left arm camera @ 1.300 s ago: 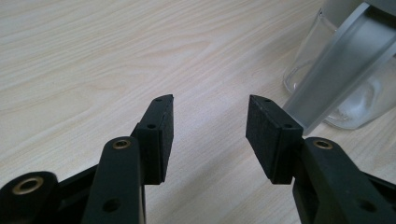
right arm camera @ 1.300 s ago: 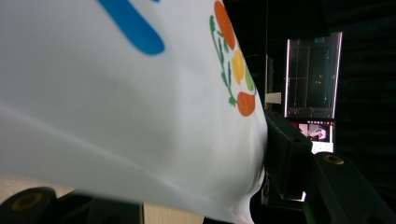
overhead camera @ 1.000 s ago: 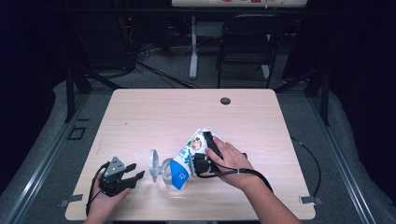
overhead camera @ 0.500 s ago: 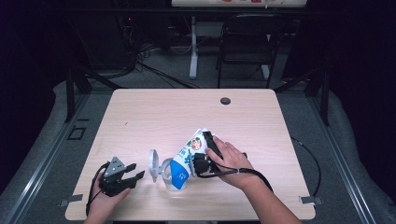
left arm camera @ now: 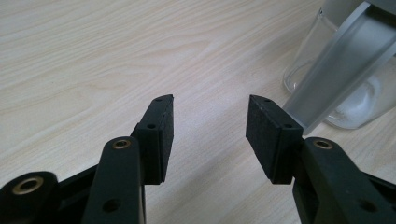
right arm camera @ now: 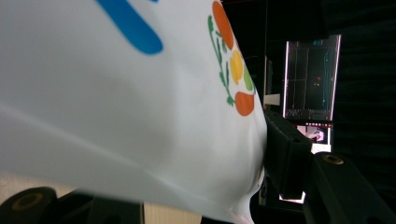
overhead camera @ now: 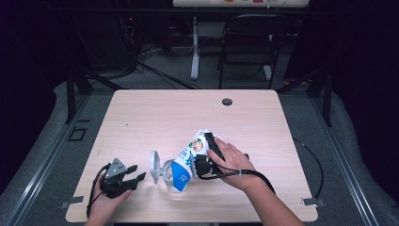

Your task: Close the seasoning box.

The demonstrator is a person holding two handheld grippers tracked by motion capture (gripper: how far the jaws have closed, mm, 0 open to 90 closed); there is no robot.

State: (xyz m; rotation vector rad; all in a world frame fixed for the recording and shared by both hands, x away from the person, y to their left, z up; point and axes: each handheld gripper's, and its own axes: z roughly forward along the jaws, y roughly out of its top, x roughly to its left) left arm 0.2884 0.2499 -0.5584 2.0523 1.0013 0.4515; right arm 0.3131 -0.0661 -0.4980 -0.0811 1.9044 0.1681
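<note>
Dark room, pale wood table [overhead camera: 141,117]. Your left gripper [overhead camera: 123,176] rests wide and empty, left of the jar [overhead camera: 165,169]. Your right gripper [overhead camera: 207,157] clamps the tilted pouch [overhead camera: 190,157] over that jar. It's likely soft and slippery, so grip mid-body. Right gripper view shows the pad [right arm camera: 285,154] denting film; left gripper view shows the jar's glass wall [left arm camera: 308,56].

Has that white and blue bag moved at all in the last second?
No. The bag, held tilted by the right gripper, sits the same way below the table's dark hole.

Bag's [right arm camera: 116,102] print cut off by the right gripper view's edges, one of the right gripper's fingers hidden behind it, clear jar [left arm camera: 345,88] cropped at the left gripper view's corner
</note>
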